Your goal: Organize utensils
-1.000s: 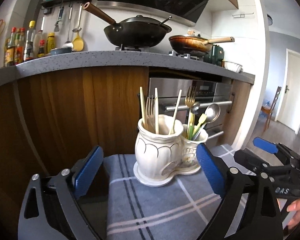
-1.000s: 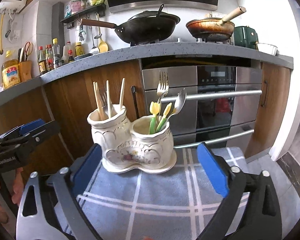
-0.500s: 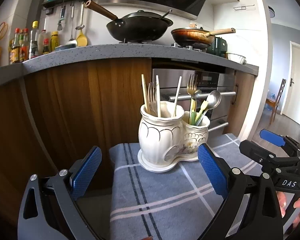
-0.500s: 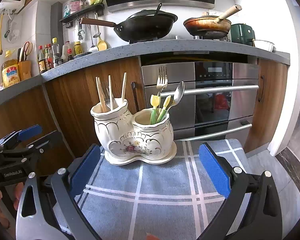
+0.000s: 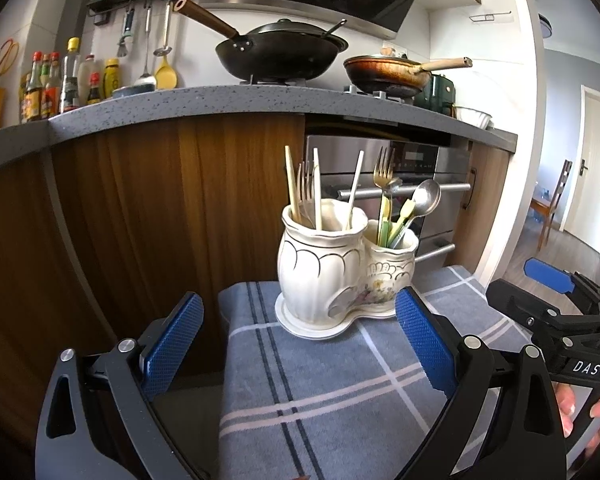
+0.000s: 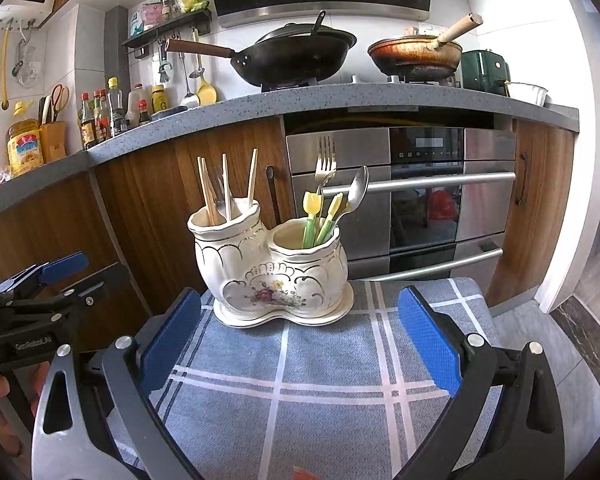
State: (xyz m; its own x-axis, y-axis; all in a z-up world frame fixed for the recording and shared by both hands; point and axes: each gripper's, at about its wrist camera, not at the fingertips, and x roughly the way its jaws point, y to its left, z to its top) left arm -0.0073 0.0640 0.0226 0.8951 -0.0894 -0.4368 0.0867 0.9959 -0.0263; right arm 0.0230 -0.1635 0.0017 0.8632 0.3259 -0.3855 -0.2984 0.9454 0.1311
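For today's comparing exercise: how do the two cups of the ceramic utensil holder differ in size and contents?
The left cup stands taller; the right cup is shorter. The left cup holds pale chopsticks; the right cup holds a fork, a spoon and green-handled pieces. Both are cream, gold-trimmed and joined on one base.

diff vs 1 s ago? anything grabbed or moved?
Nothing grabbed or released. The left gripper and right gripper stay open and empty; both views drift slightly, so the white ceramic two-pot utensil holder sits a little higher in frame. The holder, its chopsticks, fork and spoon, and the grey plaid cloth are unchanged.
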